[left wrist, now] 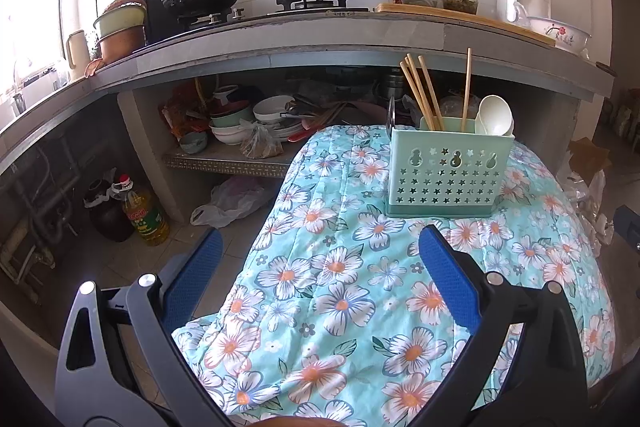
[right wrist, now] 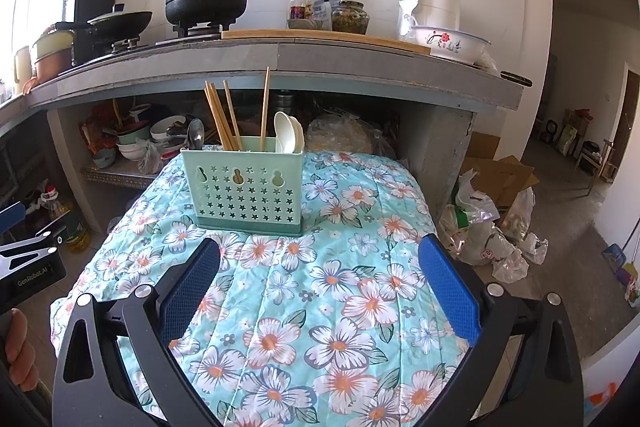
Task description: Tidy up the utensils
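Both claws gape wide and hold nothing: the left claw [left wrist: 320, 251] and right claw [right wrist: 320, 259] hover low over the floral cloth [right wrist: 332, 307], apparently because no loose utensil lies on it. Ahead, the caddy [right wrist: 244, 187] stands upright on the worktop, sorted by compartment: chopsticks [right wrist: 224, 119] centre, white spoons [right wrist: 288, 135] right, a metal spoon [right wrist: 196, 137] left.

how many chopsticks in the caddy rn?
5 visible wooden chopsticks in the mint-green plastic utensil caddy: a leaning cluster of four left of centre, and one upright beside the white plastic spoons. Overlap in the cluster may hide more.
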`<state>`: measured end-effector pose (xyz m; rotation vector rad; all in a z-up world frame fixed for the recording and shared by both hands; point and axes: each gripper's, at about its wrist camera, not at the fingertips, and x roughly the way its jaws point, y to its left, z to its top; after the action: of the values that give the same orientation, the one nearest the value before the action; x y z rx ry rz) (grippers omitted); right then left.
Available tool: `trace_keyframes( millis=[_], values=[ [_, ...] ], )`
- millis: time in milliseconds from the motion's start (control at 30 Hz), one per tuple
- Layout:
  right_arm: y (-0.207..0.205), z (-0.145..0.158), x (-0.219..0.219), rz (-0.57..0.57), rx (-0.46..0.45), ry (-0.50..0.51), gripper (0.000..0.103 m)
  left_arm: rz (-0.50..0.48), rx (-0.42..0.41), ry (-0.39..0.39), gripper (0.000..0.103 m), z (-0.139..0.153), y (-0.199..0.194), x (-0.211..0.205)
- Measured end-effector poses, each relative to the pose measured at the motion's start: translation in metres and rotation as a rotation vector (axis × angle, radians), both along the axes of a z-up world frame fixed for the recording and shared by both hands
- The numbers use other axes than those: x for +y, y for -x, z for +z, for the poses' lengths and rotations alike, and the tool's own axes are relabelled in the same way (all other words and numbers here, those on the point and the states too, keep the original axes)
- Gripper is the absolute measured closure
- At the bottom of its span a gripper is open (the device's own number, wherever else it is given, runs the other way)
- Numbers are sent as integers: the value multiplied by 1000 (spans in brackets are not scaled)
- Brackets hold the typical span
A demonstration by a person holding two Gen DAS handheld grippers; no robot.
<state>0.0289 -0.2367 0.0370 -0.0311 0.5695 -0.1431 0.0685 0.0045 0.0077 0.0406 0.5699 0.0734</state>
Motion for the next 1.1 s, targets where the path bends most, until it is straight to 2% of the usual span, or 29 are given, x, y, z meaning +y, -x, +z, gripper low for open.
trace_keyframes(
  millis=[1100],
  values=[
    [-1, 4, 0, 7, -2, -3, 6, -19, -16, 4, 8, 8, 2, -6]
  ],
)
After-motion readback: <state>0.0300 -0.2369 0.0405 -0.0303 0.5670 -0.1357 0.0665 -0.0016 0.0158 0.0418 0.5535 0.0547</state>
